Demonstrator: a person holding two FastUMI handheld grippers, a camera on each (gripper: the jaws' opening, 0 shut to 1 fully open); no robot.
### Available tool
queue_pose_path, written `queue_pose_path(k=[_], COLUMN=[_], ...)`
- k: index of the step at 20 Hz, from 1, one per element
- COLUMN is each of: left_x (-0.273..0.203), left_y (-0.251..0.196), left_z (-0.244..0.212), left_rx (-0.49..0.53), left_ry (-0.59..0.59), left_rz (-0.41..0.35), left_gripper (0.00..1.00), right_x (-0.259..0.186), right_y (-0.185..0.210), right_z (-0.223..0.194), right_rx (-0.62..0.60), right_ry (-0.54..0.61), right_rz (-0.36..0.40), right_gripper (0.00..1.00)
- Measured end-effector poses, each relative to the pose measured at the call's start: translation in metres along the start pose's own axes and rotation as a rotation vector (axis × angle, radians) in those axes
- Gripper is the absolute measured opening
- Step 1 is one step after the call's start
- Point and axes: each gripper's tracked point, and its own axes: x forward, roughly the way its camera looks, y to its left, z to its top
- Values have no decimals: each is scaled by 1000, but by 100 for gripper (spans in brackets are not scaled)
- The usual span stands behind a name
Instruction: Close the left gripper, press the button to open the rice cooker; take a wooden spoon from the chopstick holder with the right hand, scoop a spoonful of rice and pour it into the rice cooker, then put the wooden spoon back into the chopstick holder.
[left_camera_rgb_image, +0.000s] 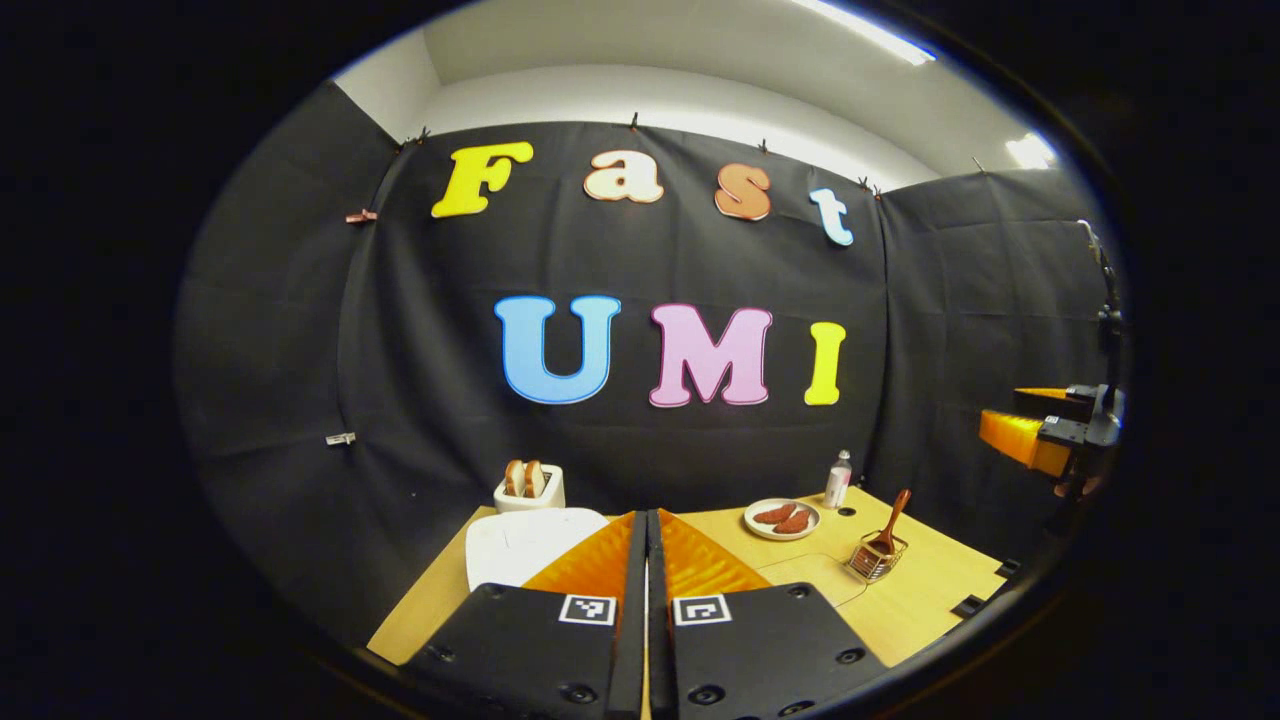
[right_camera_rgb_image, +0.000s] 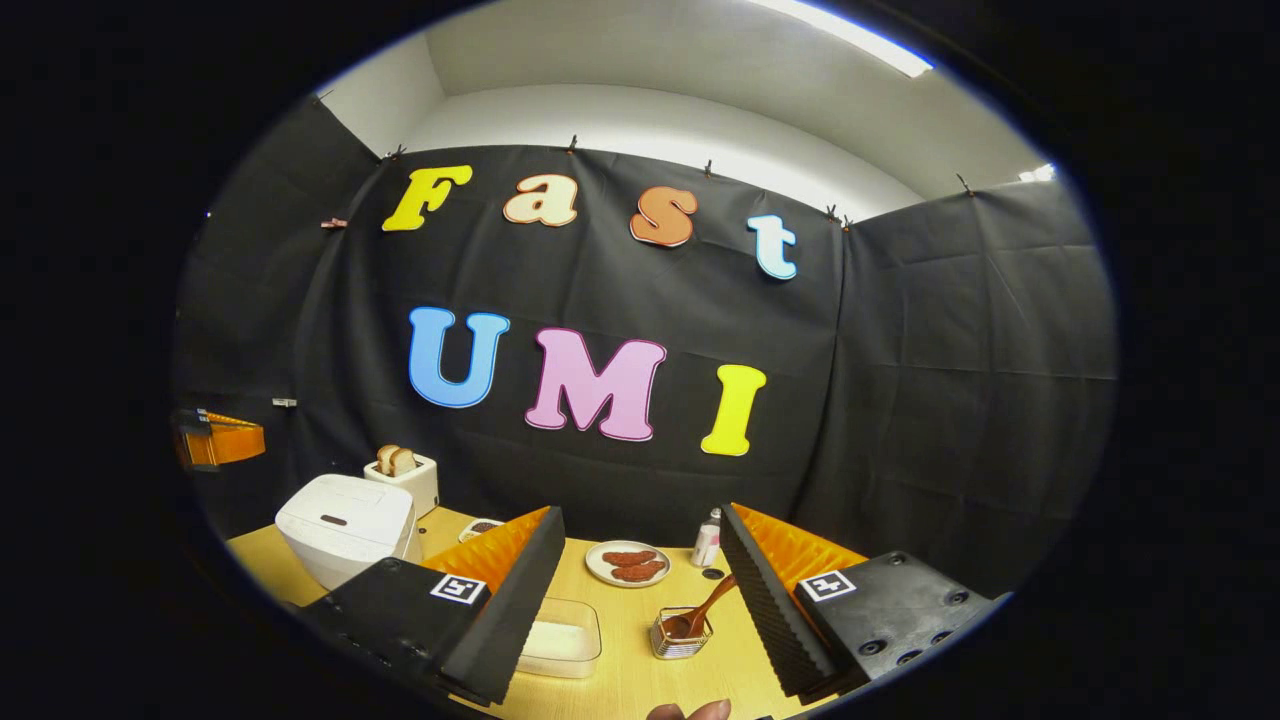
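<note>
left fingers (left_camera_rgb_image: 646, 560) pressed together holding nothing, right fingers (right_camera_rgb_image: 640, 560) wide apart and empty, wooden spoon (right_camera_rgb_image: 703, 608) in chopstick holder (right_camera_rgb_image: 680, 636)

One rice cooker (right_camera_rgb_image: 345, 525), one toaster (right_camera_rgb_image: 405, 478), one plate (right_camera_rgb_image: 627, 563), one bottle (right_camera_rgb_image: 707, 540)

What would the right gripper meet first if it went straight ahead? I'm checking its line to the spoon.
Probably the wooden spoon in the chopstick holder, between the open right gripper's fingers; depth is unclear.

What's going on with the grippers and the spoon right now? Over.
Left gripper shut, empty, above rice cooker, lid down. Right gripper open, empty. Wooden spoon in chopstick holder. Path clear.
</note>
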Motion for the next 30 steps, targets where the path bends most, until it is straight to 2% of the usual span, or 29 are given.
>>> queue_pose_path(k=[5,10,12,16,20,29,30], left_x=[43,89,105,134,145,157,156], left_y=[33,49,57,78,85,89,88], left_z=[-28,-78,-97,-125,-156,-172,-174], left_rx=[-5,-145,-185,-170,-190,-138,-132], left_ry=[141,355,424,521,633,637,637], left_rz=[-11,-83,-77,-41,-35,-33,-35], left_gripper=[7,7,7,7,7,10,7], right_x=[-3,-6,-8,-13,-16,-23,-24], right_y=[-18,-37,-46,-59,-67,-67,-67], right_z=[-7,-15,-16,-22,-29,-43,-47], right_rx=[-19,-40,-51,-59,-59,-35,-24], right_ry=[20,42,46,60,72,102,112], right_rz=[-44,-97,-123,-167,-194,-197,-198], right_gripper=[98,98,98,98,98,97,98])
